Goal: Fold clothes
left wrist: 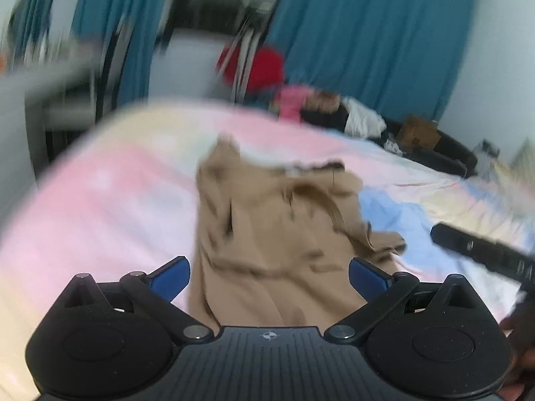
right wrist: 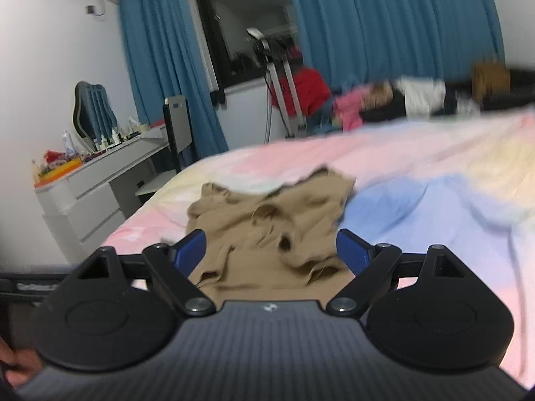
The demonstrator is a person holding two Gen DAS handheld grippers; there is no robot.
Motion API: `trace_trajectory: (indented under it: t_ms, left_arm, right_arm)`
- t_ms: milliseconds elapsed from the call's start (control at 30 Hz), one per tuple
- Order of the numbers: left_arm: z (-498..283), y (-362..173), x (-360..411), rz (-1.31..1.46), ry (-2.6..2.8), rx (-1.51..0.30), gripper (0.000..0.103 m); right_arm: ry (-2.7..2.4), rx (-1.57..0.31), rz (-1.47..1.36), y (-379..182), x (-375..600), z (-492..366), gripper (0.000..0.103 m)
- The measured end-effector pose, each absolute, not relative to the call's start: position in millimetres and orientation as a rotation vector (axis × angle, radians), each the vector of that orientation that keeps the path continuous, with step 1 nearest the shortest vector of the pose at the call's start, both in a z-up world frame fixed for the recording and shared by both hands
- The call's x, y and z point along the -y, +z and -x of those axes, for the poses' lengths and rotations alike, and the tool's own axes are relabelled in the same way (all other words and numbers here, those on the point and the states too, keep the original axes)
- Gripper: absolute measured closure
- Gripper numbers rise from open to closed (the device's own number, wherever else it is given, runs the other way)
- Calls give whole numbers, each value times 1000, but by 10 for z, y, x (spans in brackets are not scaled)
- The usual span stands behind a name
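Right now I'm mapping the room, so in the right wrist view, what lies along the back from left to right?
White dresser → mirror → left blue curtain → dark window → red garment → pink clothing → brown box.

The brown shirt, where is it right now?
The brown shirt lies crumpled on the pastel bedsheet, in the middle of both views, just beyond the open tongs; nothing is holding it.

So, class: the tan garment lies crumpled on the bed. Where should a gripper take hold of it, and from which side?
Probably the far edge of the tan garment, where a loose corner sticks up clear of the bedsheet. Reach over from the near side with the open right gripper; the middle is bunched folds.
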State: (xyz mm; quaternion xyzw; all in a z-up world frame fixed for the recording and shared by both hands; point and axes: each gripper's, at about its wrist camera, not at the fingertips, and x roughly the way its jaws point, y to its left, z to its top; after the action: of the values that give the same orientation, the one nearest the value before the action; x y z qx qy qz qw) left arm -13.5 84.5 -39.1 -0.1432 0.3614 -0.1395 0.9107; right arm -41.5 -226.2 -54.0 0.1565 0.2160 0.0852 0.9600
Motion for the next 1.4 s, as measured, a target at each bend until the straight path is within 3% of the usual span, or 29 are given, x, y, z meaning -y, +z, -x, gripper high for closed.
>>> trace_trajectory:
  t_ms: [300,467,500,567,600,733,800,833,867,967,1300,1400]
  left_arm:
    - [-18,-1118,-1148,826,-289,-1134,5]
    - [-72,-1256,-1169,879,-286,-1117,5]
    - [-84,-1268,-1167,889,-286,-1106,7]
    - [-102,-1291,-1163,901,-272,-1078,21]
    - [-106,-1302,-1165,904,-250,-1066,33]
    - [-133,-1380,-1270,975,-165,-1032,68]
    - [-138,-1399,-1313,993,-148,-1018,80]
    - [-138,-1384,-1312,986,-151,-1008,83]
    - [-139,-1365,-1308,977,-155,-997,85]
    - [-115,-1184,-1273,913,-202,-916,89]
    - [311,-471,-1358,911,-348,-649,94]
    - [554,-170,-1406,911,-368,-563,103]
  right_arm:
    - [286,-734,-861,-1025,2467,366,17]
    - [329,-905,-1090,-1442,2421,322,16]
    - [330,-940,-1116,-1519,2403,294,16]
    - [320,-1000,-1178,-1680,2383,246,16]
    - [305,-1007,-1204,-1743,2389,239,18]
    - [216,-925,-1243,-1795,2482,251,33]
    - [168,-878,-1226,-1776,2534,235,50]
    - [141,-864,-1209,-1770,2547,219,58]
    - [111,-854,-1188,-1766,2554,201,74]
    - [118,-813,-1162,-1718,2528,188,86]
    - [196,-551,-1058,-1049,2537,444,93]
    - [195,-497,-1046,-769,2616,651,93]
